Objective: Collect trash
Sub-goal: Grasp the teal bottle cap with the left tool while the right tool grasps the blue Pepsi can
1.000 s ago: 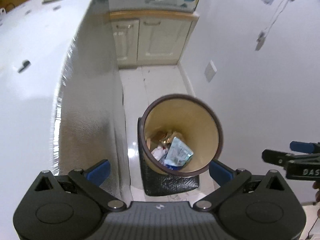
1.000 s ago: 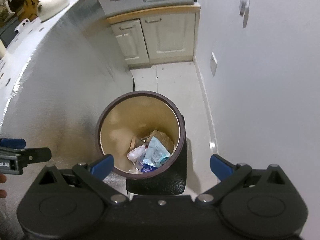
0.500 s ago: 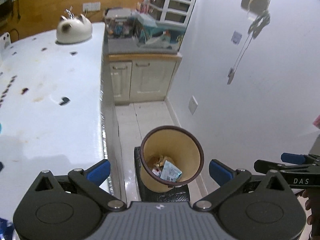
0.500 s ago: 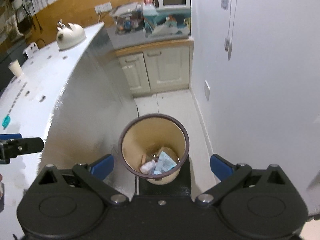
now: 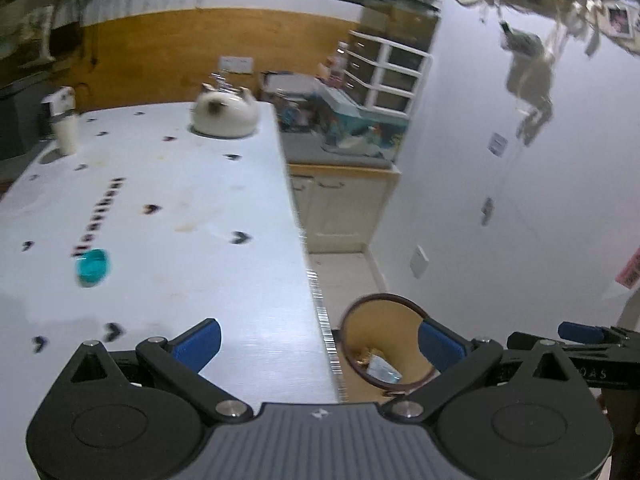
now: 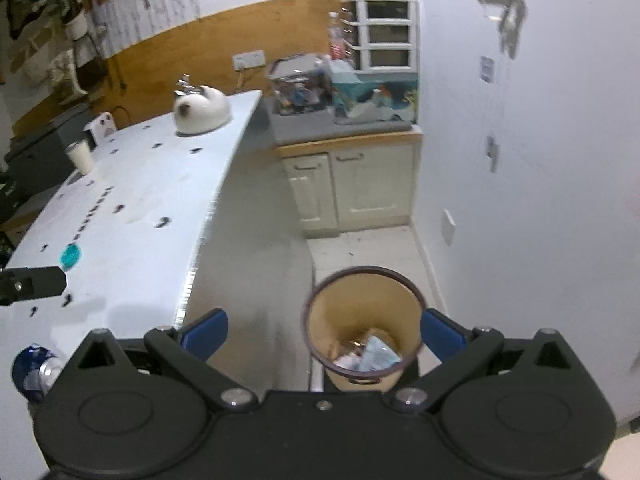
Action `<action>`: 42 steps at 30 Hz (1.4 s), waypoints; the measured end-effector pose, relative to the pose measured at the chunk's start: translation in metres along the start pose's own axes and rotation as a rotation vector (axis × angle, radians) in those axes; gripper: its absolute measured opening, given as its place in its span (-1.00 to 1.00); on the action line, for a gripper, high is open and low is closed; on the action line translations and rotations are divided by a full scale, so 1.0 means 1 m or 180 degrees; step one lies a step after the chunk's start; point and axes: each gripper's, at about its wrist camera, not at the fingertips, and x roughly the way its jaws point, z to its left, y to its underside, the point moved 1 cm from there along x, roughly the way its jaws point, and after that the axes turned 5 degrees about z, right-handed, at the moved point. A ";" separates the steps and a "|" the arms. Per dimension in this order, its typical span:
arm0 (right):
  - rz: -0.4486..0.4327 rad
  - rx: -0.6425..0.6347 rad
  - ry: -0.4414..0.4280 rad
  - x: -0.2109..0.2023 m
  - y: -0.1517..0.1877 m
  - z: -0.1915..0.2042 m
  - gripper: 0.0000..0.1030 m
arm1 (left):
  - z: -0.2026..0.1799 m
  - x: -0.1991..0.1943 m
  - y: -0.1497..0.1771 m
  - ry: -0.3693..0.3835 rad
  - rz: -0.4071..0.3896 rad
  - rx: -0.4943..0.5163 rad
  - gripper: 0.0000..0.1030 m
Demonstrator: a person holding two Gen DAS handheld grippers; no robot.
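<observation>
A tan trash bin with a dark rim (image 5: 386,340) (image 6: 362,344) stands on the floor between the white table and the wall. It holds wrappers, among them a light blue packet (image 6: 376,354). A small teal piece (image 5: 92,267) (image 6: 71,255) lies on the white table. A blue crumpled item (image 6: 30,366) lies at the table's near edge in the right wrist view. My left gripper (image 5: 318,344) is open and empty above the table's right edge. My right gripper (image 6: 322,332) is open and empty above the bin.
The white table (image 5: 160,216) carries a white cat-shaped kettle (image 5: 224,114), a white cup (image 5: 66,136) and dark marks. Cream cabinets (image 6: 352,192) with cluttered boxes on top stand at the back. A white wall (image 6: 520,200) is close on the right.
Both grippers have risen and pulled back from the bin. The bin now looks smaller and lower, and the table top with the teal piece has come into view.
</observation>
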 end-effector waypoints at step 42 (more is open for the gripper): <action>-0.1304 -0.5259 -0.0797 0.044 0.178 0.315 0.60 | 0.233 -0.052 0.102 -0.0508 0.0120 -0.1446 0.81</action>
